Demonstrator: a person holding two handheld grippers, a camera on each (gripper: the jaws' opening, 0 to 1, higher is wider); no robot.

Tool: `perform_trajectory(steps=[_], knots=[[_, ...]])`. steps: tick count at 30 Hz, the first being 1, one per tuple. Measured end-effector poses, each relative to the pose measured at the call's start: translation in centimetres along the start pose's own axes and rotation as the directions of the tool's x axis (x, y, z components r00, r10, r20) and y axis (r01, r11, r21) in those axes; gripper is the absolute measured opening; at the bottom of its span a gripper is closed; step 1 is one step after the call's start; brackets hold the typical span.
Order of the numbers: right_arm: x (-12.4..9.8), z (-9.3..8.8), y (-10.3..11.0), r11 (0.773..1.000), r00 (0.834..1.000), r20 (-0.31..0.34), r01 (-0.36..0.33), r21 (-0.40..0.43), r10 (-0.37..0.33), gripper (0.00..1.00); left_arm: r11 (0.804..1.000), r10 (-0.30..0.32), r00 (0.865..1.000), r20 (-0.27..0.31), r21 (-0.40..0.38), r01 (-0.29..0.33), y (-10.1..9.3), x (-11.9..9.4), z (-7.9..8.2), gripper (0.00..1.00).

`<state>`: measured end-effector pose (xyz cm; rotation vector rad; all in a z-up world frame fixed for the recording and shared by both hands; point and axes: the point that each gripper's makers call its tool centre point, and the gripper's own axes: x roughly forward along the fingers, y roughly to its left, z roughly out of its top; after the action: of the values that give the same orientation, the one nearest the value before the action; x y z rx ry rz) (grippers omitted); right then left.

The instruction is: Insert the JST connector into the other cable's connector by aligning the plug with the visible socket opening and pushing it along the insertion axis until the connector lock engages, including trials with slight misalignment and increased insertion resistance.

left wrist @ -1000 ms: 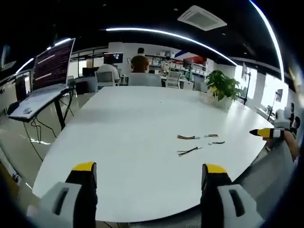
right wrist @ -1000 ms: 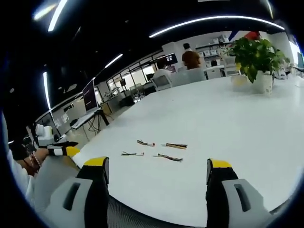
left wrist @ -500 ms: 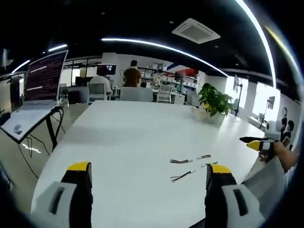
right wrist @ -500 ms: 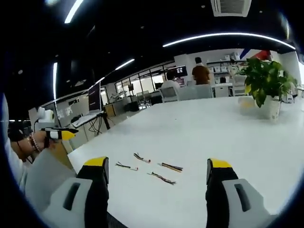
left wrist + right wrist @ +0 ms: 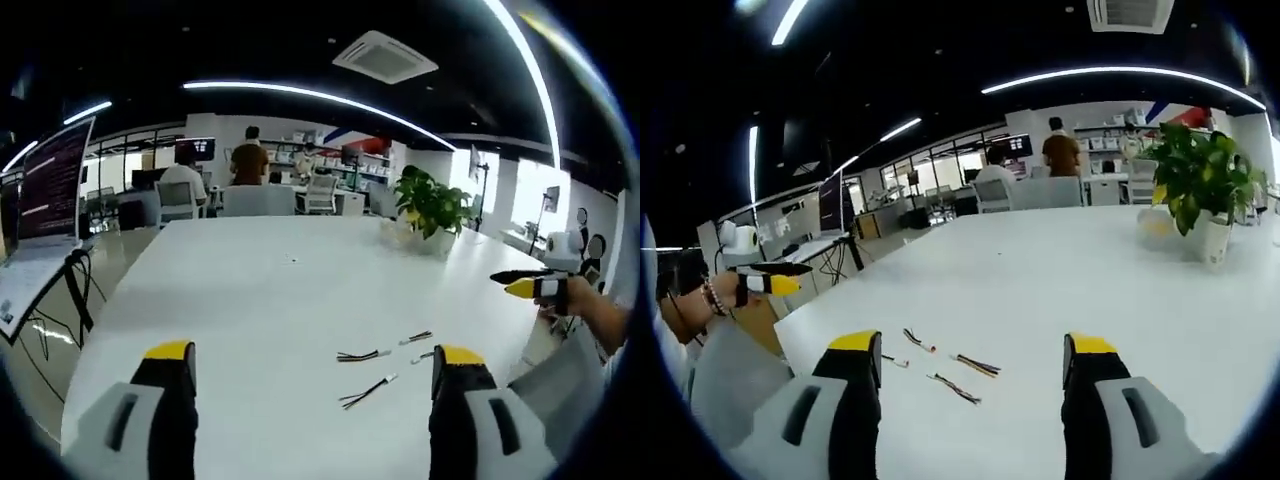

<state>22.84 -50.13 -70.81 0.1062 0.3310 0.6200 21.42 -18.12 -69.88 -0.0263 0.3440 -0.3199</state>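
Two grippers held above the near edge of a white table [image 5: 260, 290], both with jaws spread wide and nothing between them. Left gripper [image 5: 312, 365]: yellow-tipped jaws rise from the bottom of the left gripper view; right gripper [image 5: 972, 355] the same in its own view.

Short wire leads lie loose on the tabletop, none picked up yet. In the left gripper view: nearest lead [image 5: 366, 391] lies ahead and toward the right jaw, long axis slanted up to the right; a second lead [image 5: 362, 355] just beyond it, near level; a third [image 5: 415, 338] further right, close by the right jaw tip. In the right gripper view the same cluster sits between the jaws, toward the left one: nearest lead [image 5: 954, 388], then one [image 5: 977, 365] and another [image 5: 918, 341]. Connector ends too small to tell plug from socket.

Judgement: right gripper has the straighter line onto the cluster; left must swing rightward. Both need to drop to table level.

Far: potted plant [image 5: 432, 205] at the table's far end, people at desks behind.
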Motion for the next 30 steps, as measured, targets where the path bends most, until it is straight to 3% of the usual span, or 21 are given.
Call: perform_trajectory(steps=[7, 11, 20, 23, 25, 28, 30], knots=[[0.7, 2.3, -0.4, 0.993, 0.999, 0.021, -0.047, -0.104, 0.049, 0.61, 0.997, -0.058, 0.997, 0.049, 0.061, 0.055, -0.1, 1.7, 2.4, 0.96], [1.5, 2.0, -0.5, 0.988, 0.996, -0.033, -0.087, -0.130, 0.083, 0.61, 0.993, -0.062, 0.997, 0.051, 0.100, 0.056, 0.2, 2.7, 3.2, 0.93], [2.6, 2.4, 0.0, 0.972, 0.982, -0.049, -0.185, -0.145, 0.180, 0.56, 0.989, -0.108, 0.992, 0.072, 0.110, 0.100, -0.8, 5.7, 5.0, 0.92], [3.0, 3.3, 0.2, 0.965, 0.977, -0.026, -0.215, -0.150, 0.213, 0.52, 0.984, -0.157, 0.984, 0.088, 0.104, 0.147, -2.1, 7.1, 5.8, 0.92], [3.1, 3.8, 0.8, 0.949, 0.965, -0.016, -0.262, -0.178, 0.263, 0.51, 0.978, -0.183, 0.978, 0.096, 0.122, 0.171, -2.8, 8.0, 6.0, 0.92], [3.2, 4.9, 1.6, 0.935, 0.943, 0.019, -0.325, -0.140, 0.331, 0.48, 0.957, -0.250, 0.960, 0.129, 0.186, 0.225, -4.2, 8.9, 6.8, 0.91], [3.4, 5.2, 1.6, 0.932, 0.941, 0.016, -0.332, -0.147, 0.337, 0.47, 0.935, -0.300, 0.943, 0.141, 0.239, 0.262, -5.1, 9.6, 7.4, 0.87]])
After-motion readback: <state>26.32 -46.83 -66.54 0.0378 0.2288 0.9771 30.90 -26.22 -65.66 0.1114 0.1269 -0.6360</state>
